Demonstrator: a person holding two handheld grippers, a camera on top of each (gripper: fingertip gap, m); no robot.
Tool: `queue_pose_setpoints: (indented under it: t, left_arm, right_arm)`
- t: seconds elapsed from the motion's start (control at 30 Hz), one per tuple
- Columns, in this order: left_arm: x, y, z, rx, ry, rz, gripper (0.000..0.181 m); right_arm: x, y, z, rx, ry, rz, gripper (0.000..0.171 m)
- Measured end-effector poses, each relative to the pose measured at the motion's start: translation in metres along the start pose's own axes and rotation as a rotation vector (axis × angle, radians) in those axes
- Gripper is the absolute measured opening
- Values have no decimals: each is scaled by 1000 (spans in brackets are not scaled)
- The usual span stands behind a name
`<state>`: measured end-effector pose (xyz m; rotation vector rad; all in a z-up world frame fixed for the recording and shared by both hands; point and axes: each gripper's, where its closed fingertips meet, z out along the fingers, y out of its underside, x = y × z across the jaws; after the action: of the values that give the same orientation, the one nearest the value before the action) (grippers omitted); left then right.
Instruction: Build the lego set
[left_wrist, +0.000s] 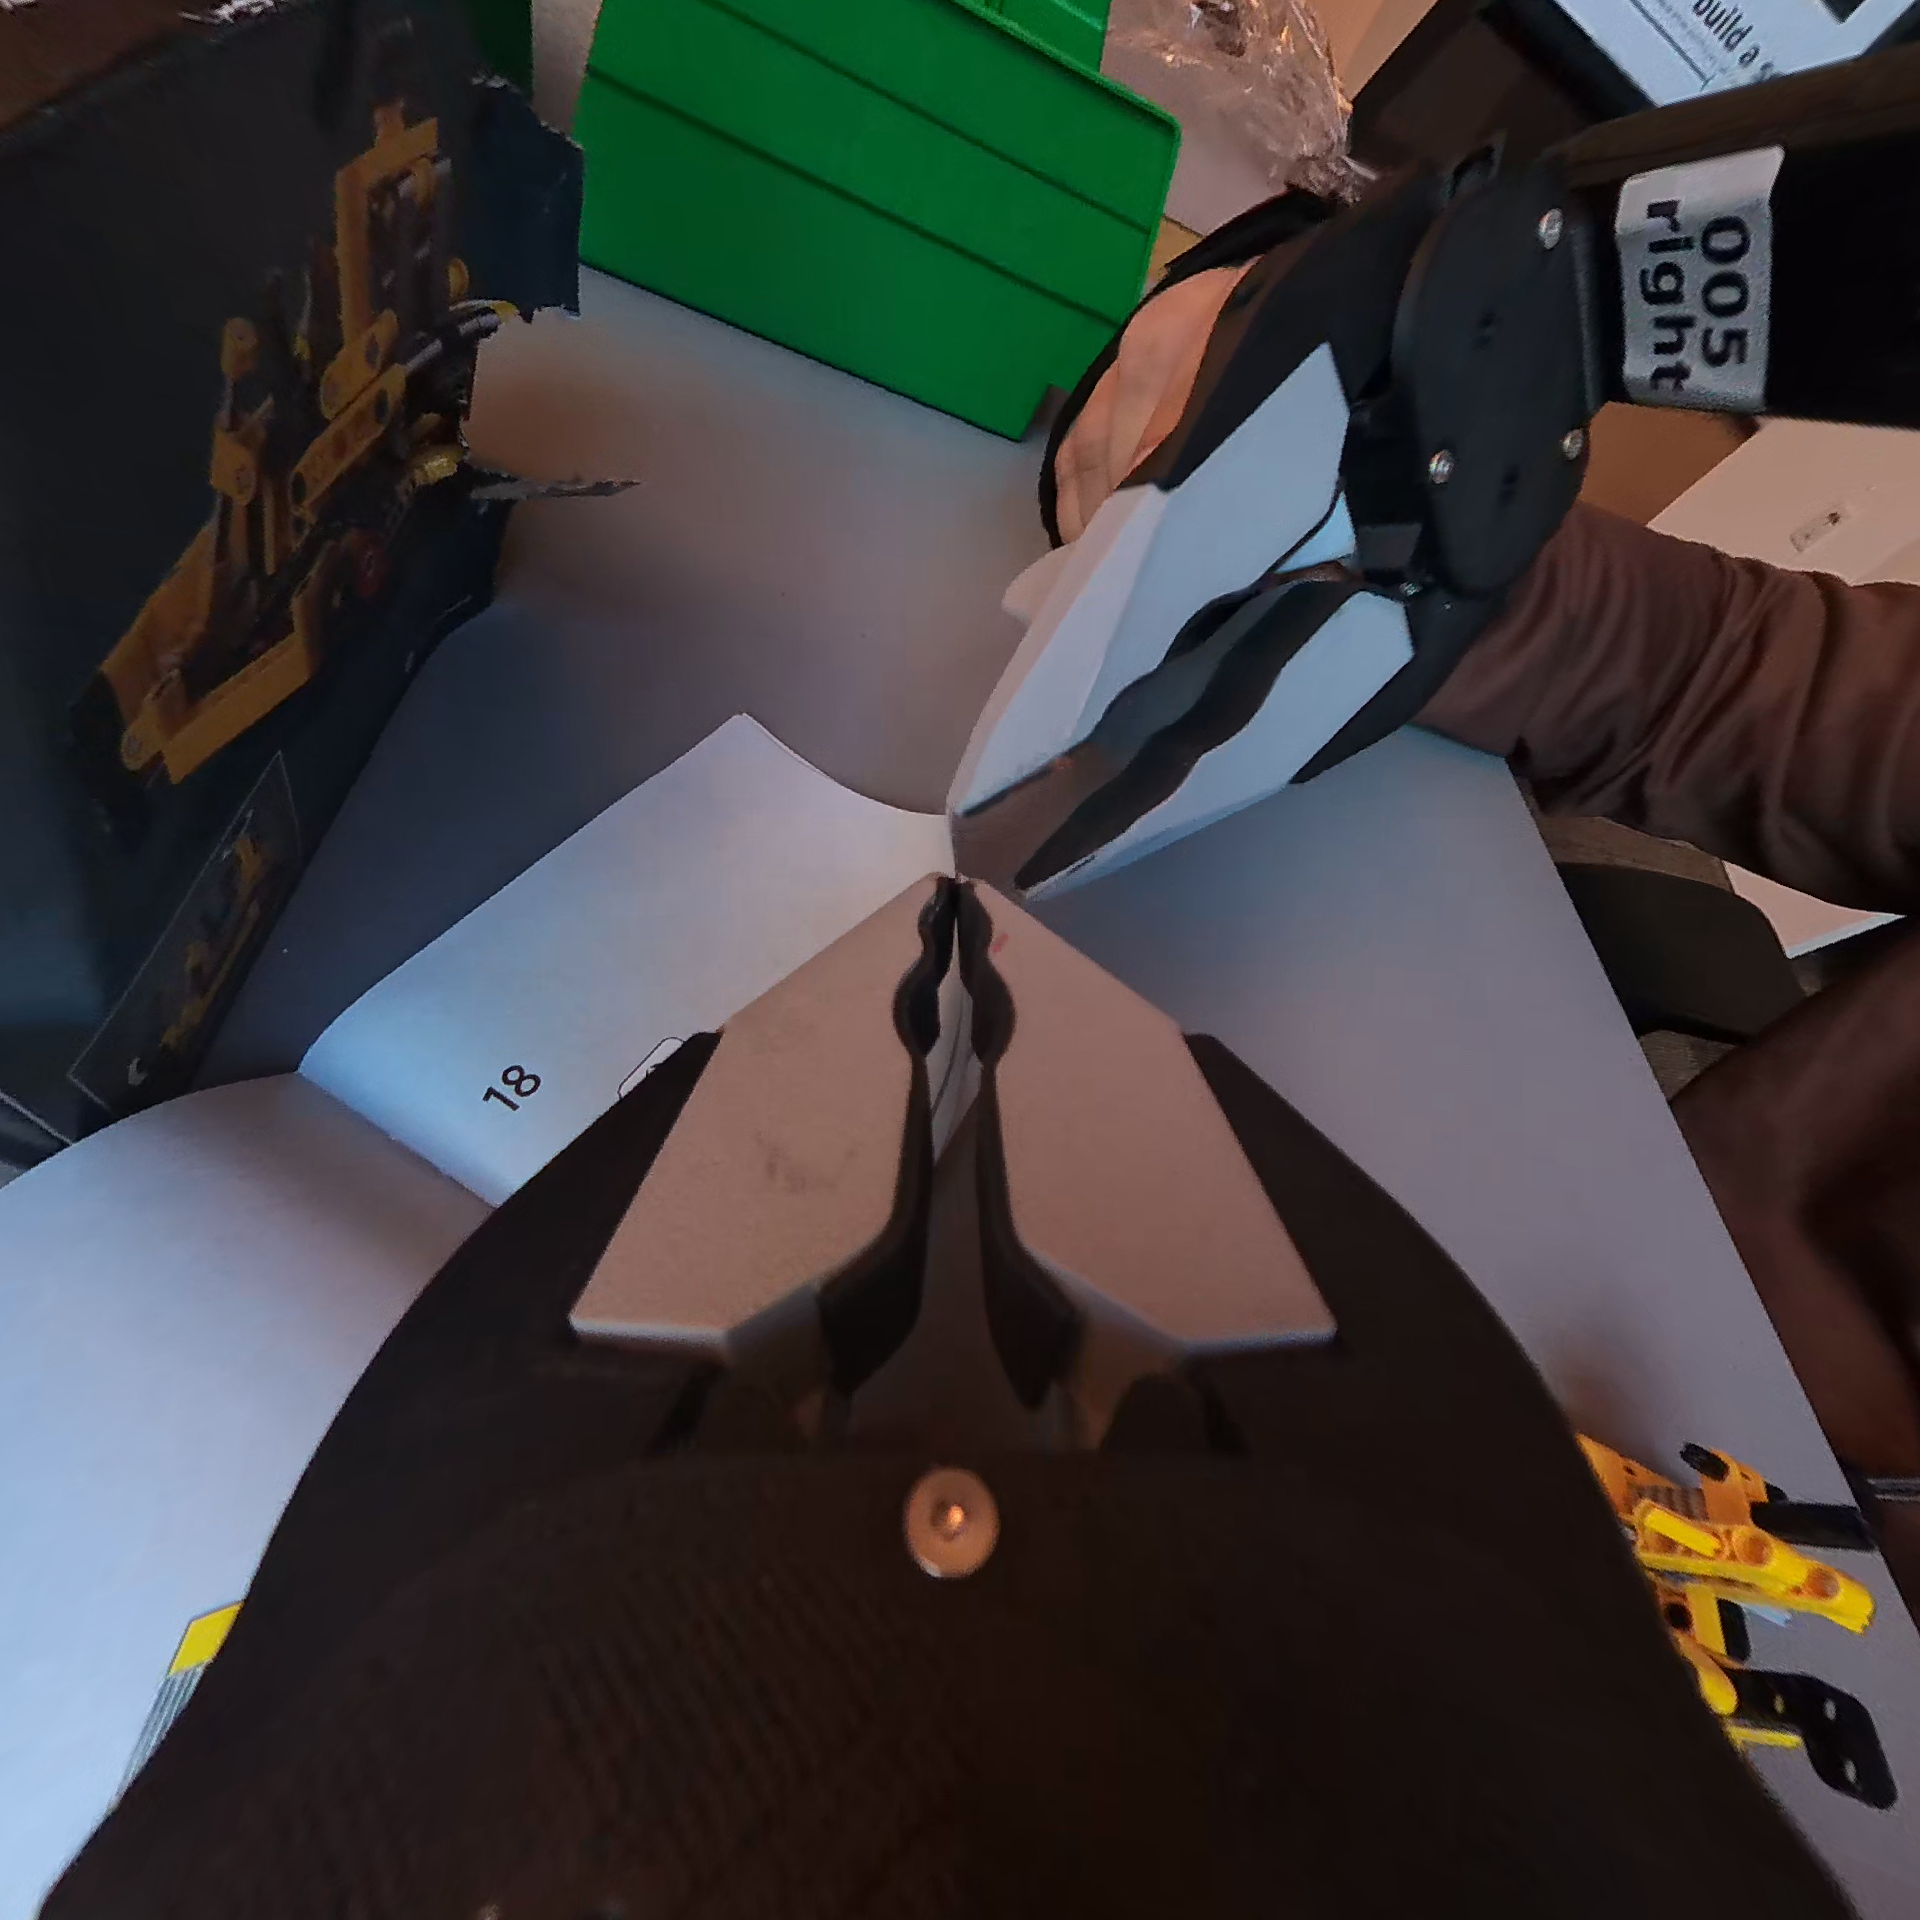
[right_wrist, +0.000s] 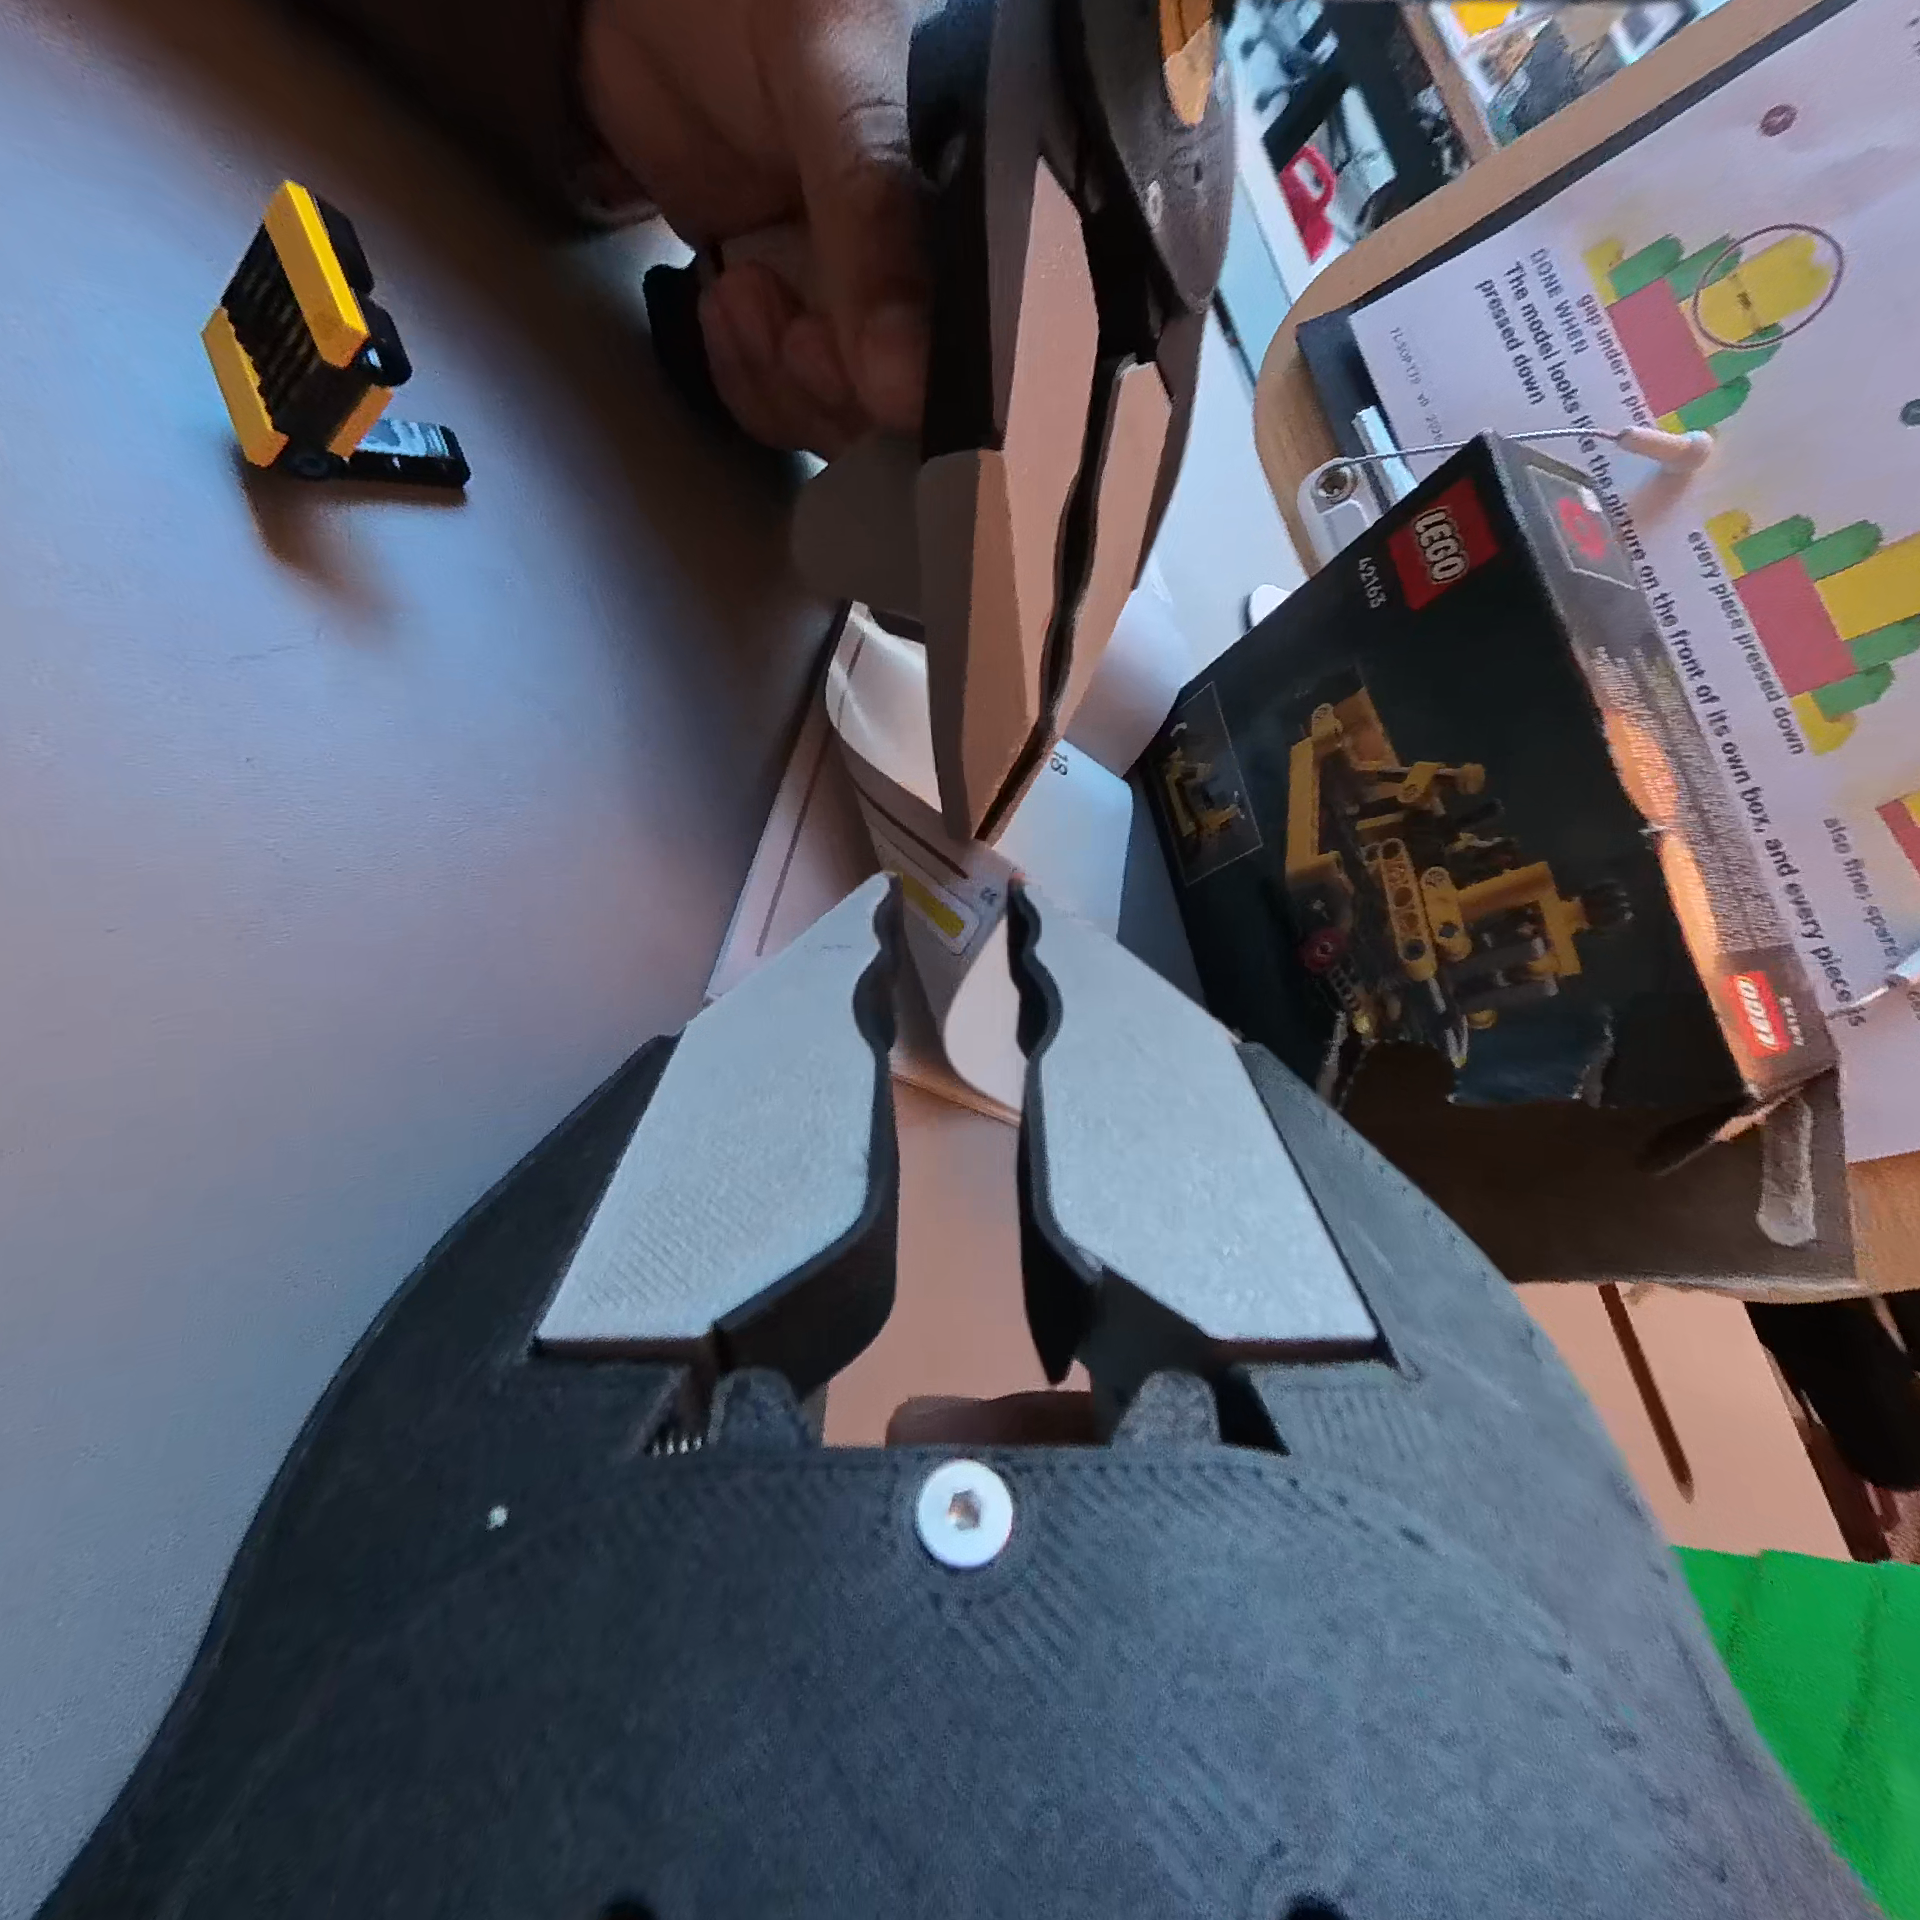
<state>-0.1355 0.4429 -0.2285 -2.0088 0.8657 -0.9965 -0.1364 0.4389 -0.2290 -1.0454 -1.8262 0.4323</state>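
Two grippers on one sheet. Far left, the set's box (left_wrist: 260, 468) stands torn open. Next to it the booklet (left_wrist: 623, 914) lies open on the table (left_wrist: 748, 540). My left gripper (left_wrist: 956, 896) is closed, apparently pinching a curled page (right_wrist: 971, 1039) at its edge. My right gripper (right_wrist: 948, 891) straddles that page, fingers apart. Risk: if both pull opposite ways, thin paper tears or creases, and a slipped pinch drops the page. The half-built yellow model (left_wrist: 1725, 1579) waits at far right, near my left gripper's body, where a careless sweep could knock it.
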Motion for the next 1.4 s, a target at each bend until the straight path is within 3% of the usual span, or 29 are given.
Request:
queue_pose_setpoints:
  t: [0.73, 0.87, 0.97, 1.13, 1.23, 1.4]
  left_arm:
    - [-2, -2, -3, 24, 25, -42, 0]
    - [3, 7, -1, -38, 38, -15, 0]
    - [9, 10, -3, -61, 69, 21, 0]
    - [22, 13, 0, -86, 118, 68, 21]
    - [18, 17, 3, -107, 78, 109, 2]
    - [17, 14, 0, -80, 79, 99, 0]
  right_arm:
    - [-13, 6, 8, -33, -57, -11, 16]
    - [-13, 7, 8, -38, -56, -14, 1]
    - [-12, 8, 7, -41, -58, -11, 0]
    - [-13, 10, 8, -49, -65, -3, 0]
    - [-15, 10, 8, -43, -81, 3, 0]
    - [-17, 9, 8, -40, -91, 1, 0]
